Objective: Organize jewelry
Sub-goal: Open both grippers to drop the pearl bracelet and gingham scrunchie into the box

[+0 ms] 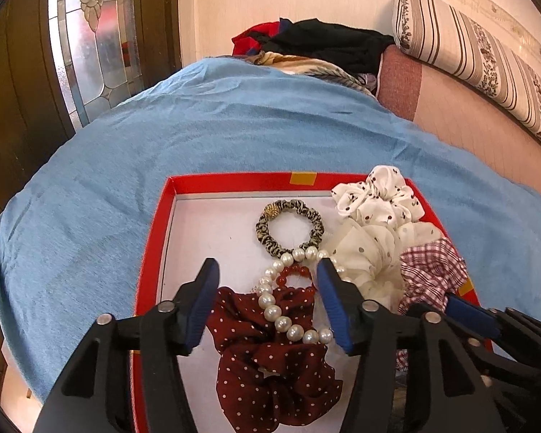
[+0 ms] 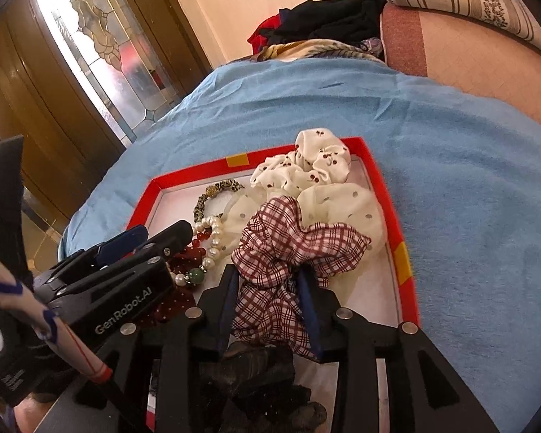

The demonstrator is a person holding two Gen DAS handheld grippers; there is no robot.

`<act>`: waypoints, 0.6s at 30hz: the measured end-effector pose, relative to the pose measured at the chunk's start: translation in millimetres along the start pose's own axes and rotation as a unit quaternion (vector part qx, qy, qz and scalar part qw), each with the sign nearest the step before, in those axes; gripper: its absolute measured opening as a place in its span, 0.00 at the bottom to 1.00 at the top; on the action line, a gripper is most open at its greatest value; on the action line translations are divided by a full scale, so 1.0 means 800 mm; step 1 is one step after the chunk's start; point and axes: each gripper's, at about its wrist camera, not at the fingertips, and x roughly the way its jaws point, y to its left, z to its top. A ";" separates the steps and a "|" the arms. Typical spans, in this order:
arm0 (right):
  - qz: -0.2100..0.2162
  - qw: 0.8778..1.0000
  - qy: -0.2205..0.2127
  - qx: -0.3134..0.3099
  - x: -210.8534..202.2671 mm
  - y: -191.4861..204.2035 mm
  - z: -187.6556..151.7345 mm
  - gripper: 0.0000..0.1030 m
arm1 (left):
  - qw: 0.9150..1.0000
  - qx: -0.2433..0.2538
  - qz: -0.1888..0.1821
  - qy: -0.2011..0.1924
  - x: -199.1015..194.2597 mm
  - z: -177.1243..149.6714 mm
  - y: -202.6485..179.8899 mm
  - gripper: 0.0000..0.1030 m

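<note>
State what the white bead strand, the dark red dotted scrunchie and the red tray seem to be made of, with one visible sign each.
White bead strand: pearl or imitation, glossy with soft highlights.
Dark red dotted scrunchie: thin woven fabric, matte and gathered into folds.
Red tray: probably cardboard, with thin straight walls and a flat white liner.

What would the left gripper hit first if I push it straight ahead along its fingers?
Likely the pearl strand, draped over the dark red dotted scrunchie, between the left gripper's open fingers; depth is unclear.

Each black hand-held gripper (image 1: 267, 270) has blue ribbed pads, silver screws and white "GenRobot.AI" lettering.
</note>
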 end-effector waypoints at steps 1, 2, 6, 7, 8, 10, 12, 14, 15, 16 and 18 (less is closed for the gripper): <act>0.000 1.000 -0.002 0.000 -0.004 0.001 0.001 0.38 | 1.000 -0.001 0.001 -0.004 -0.002 0.000 0.000 0.59; 0.000 1.000 -0.003 -0.001 -0.008 0.001 0.002 0.40 | 1.000 -0.003 0.002 -0.007 -0.003 0.001 0.001 0.63; -0.008 1.000 -0.018 -0.005 -0.031 0.006 0.005 0.42 | 1.000 -0.009 0.003 -0.024 -0.013 0.002 0.002 0.73; -0.010 1.000 -0.021 -0.008 -0.037 0.007 0.005 0.46 | 0.999 -0.011 0.002 -0.031 -0.017 0.002 0.002 0.74; -0.013 1.000 -0.024 -0.011 -0.044 0.009 0.005 0.51 | 0.999 -0.015 0.001 -0.040 -0.022 0.003 0.003 0.77; -0.022 0.999 -0.032 -0.020 -0.059 0.014 0.002 0.57 | 0.998 -0.021 0.001 -0.056 -0.032 0.002 0.007 0.82; -0.034 0.998 -0.039 -0.031 -0.073 0.020 -0.001 0.58 | 0.997 -0.029 -0.002 -0.068 -0.042 0.001 0.011 0.86; -0.042 0.997 -0.044 -0.040 -0.087 0.026 -0.006 0.61 | 0.997 -0.036 -0.008 -0.074 -0.052 -0.002 0.012 0.88; -0.044 0.997 -0.046 -0.042 -0.092 0.027 -0.008 0.64 | 0.996 -0.037 -0.007 -0.075 -0.056 -0.005 0.012 0.89; -0.049 0.997 -0.049 -0.044 -0.098 0.028 -0.011 0.68 | 0.996 -0.038 -0.006 -0.078 -0.060 -0.008 0.011 0.90; -0.057 0.995 -0.055 -0.055 -0.110 0.032 -0.018 0.69 | 0.996 -0.033 -0.003 -0.080 -0.069 -0.017 0.007 0.94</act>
